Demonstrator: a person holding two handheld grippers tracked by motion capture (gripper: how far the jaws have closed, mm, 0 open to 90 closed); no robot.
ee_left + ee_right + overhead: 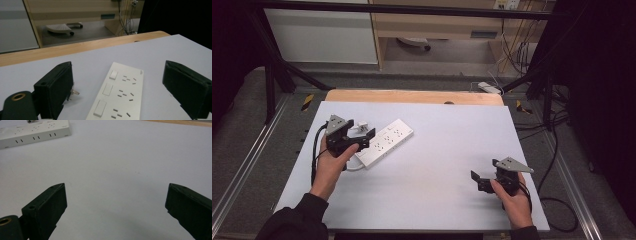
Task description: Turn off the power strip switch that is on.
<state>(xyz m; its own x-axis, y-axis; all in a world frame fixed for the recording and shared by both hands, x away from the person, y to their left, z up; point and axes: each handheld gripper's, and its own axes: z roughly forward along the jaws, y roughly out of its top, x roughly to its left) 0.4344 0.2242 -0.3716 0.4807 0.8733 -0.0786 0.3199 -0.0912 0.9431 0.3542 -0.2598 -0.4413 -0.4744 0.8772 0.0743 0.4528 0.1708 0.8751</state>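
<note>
Over power strip [385,142], left gripper [358,138] spread wide

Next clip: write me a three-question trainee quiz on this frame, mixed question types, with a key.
1. True or false: the left tongs are shut on the white power strip.
2. Which tongs are nearer the power strip? A) left B) right
3. Fill in: beside the strip, near the left tongs, lies a loose white ____.

Key:
1. False; in the left gripper view the jaws stand wide apart, with the strip between them.
2. A; the right tongs hover open over bare table.
3. Plug.
</note>
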